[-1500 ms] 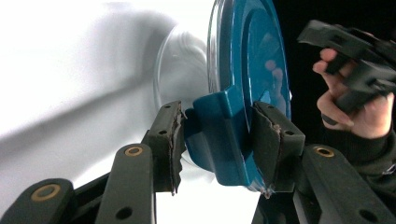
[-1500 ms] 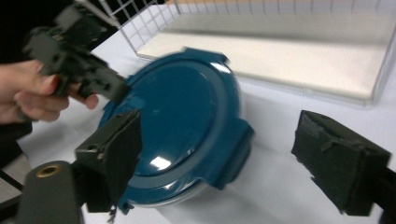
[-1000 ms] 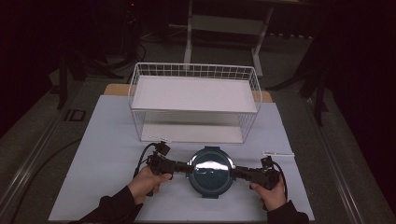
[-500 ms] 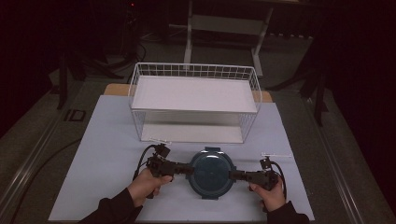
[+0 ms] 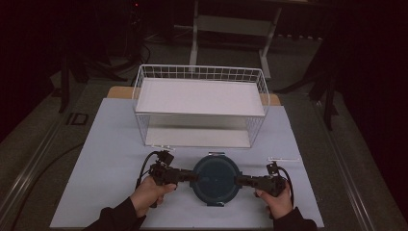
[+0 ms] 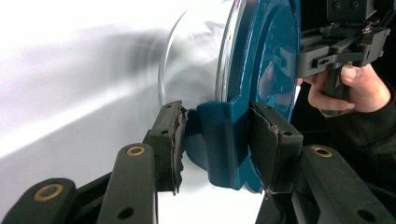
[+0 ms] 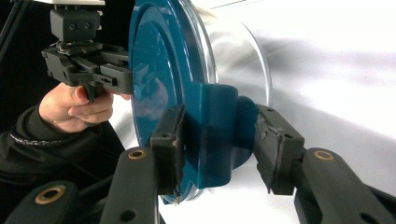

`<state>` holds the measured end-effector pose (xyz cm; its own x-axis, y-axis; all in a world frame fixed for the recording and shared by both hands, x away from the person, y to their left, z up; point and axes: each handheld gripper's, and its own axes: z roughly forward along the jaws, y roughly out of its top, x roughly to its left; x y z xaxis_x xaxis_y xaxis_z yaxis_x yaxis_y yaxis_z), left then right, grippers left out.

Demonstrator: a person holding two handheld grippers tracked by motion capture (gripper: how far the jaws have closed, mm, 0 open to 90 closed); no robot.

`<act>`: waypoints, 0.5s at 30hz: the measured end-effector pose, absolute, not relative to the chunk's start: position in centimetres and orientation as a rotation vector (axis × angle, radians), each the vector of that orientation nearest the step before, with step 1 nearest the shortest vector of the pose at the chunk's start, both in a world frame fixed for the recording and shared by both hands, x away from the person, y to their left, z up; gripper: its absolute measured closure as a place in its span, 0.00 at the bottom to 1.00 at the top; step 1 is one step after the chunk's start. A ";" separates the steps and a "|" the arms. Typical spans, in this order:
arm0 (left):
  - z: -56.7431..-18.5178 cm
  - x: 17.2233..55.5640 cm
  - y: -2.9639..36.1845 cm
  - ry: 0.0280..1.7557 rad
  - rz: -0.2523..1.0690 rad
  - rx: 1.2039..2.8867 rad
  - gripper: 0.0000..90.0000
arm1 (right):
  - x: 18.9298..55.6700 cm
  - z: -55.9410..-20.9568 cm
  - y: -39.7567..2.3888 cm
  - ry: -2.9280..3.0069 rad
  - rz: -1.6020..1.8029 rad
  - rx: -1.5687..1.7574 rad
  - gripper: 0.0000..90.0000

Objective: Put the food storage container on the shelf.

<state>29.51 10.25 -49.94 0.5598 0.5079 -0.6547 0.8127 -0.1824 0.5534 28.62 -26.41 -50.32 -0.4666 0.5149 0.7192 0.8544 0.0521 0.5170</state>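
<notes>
Teal-lidded glass container [image 5: 215,179] sits on the near middle of the counter [image 5: 110,159], between my two tools. My left tool [image 5: 191,176] is clamped on the lid's left latch tab [image 6: 224,140], one pad over and one under. My right tool [image 5: 239,180] has just been closing around the right latch tab [image 7: 217,130]; one pad [image 7: 170,140] touches it, the other pad [image 7: 273,144] looks a little apart. The two grips lie on one left-right line across the round container. The white wire basket [image 5: 200,72] stands just beyond, open on top, so the way is up and away from me.
</notes>
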 end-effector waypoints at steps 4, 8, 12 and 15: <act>-49.6 29.7 11.0 1.080 -0.372 1.834 0.63 | 29.0 -50.1 -25.7 -2.029 -1.384 -1.352 0.62; -49.1 29.7 11.5 1.068 -0.330 1.826 0.63 | 29.7 -49.6 -25.0 -2.050 -1.414 -1.316 0.62; -47.8 30.0 12.2 1.037 -0.260 1.822 0.63 | 30.6 -48.6 -24.4 -2.080 -1.466 -1.279 0.62; -47.3 30.5 12.6 1.032 -0.229 1.814 0.63 | 31.4 -48.0 -24.0 -2.099 -1.496 -1.257 0.62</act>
<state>30.46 12.55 -47.28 0.6183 0.5449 -0.5664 0.7335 -0.1411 0.6649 31.40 -23.99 -47.98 -0.5854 0.4886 0.6470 0.7710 0.0886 0.6307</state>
